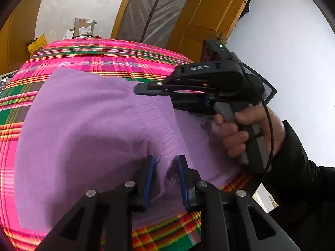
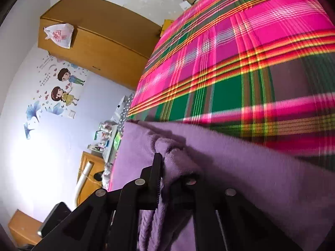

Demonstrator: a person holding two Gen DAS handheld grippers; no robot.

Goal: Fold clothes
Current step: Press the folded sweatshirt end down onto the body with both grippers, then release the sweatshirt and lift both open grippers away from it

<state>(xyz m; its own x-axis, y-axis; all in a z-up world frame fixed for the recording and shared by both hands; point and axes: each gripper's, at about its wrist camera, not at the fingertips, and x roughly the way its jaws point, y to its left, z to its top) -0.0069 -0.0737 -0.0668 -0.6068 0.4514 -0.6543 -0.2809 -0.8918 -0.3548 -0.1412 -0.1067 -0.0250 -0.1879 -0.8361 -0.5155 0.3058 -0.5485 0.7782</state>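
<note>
Purple garment (image 1: 88,125) on plaid sheet (image 1: 117,56), pinched by L gripper (image 1: 165,177) & R gripper (image 2: 167,167)

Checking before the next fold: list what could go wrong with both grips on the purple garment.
1. The left hand-held gripper pinches only a small bunched ridge of the purple garment; it may slip out when lifted.
2. The right hand-held gripper clamps a thick wad near an edge, so the fold may come out lumpy or uneven.
3. Pulling could drag the plaid bedspread along and wrinkle it.
</note>
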